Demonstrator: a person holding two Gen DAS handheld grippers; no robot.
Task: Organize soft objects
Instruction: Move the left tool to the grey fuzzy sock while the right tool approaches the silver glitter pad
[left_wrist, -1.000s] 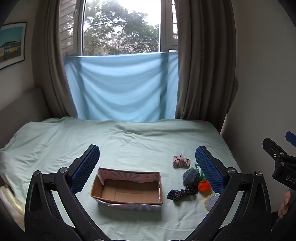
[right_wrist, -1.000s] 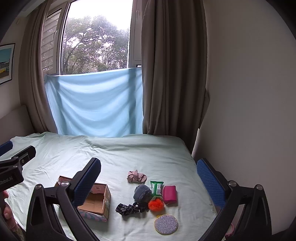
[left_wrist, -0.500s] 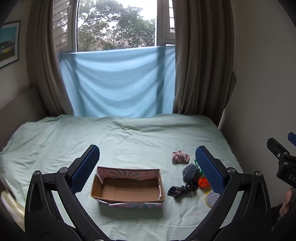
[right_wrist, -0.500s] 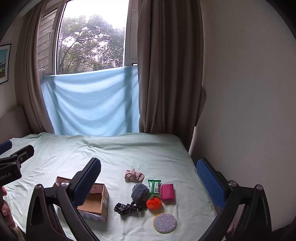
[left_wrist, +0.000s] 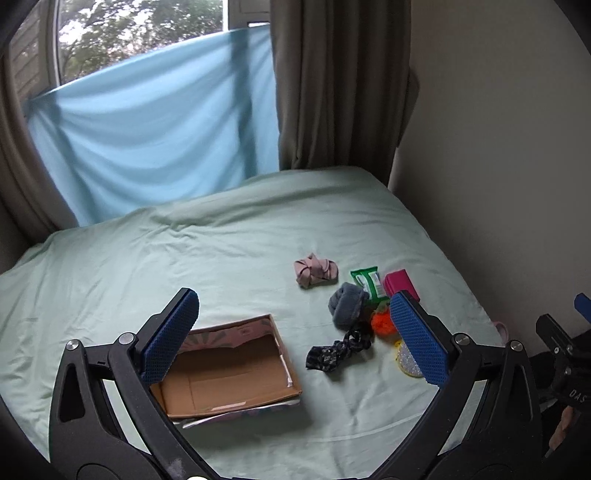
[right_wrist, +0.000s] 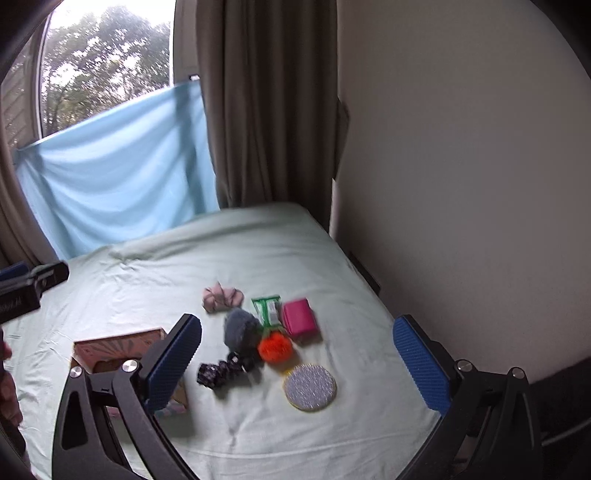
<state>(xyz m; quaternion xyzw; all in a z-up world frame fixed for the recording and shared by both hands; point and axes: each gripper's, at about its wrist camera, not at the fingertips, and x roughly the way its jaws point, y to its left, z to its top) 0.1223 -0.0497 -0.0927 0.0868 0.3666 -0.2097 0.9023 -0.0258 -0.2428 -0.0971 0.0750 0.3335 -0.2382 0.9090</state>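
Observation:
An open cardboard box (left_wrist: 229, 373) (right_wrist: 118, 350) lies empty on the pale green bed. To its right is a cluster of small items: a pink scrunchie (left_wrist: 316, 270) (right_wrist: 221, 295), a grey fuzzy scrunchie (left_wrist: 347, 304) (right_wrist: 240, 328), a dark patterned scrunchie (left_wrist: 338, 350) (right_wrist: 221, 371), an orange pom-pom (left_wrist: 382, 323) (right_wrist: 275, 347), a green packet (left_wrist: 369, 282) (right_wrist: 267, 309), a pink pouch (left_wrist: 400, 282) (right_wrist: 299, 317) and a glittery round pad (right_wrist: 309, 387) (left_wrist: 406, 363). My left gripper (left_wrist: 295, 336) hangs open above box and cluster. My right gripper (right_wrist: 297, 365) is open above the cluster. Both hold nothing.
The bed sheet (left_wrist: 221, 251) runs back to a blue cloth (left_wrist: 147, 129) hung under the window and brown curtains (left_wrist: 340, 85). A wall (right_wrist: 461, 166) borders the bed's right side. The other gripper shows at each view's edge, with part of a hand (right_wrist: 7, 391).
Both grippers have tilted down and swung right, closer to the bed. The item cluster now sits nearer the centre of each view. Nothing on the bed has moved.

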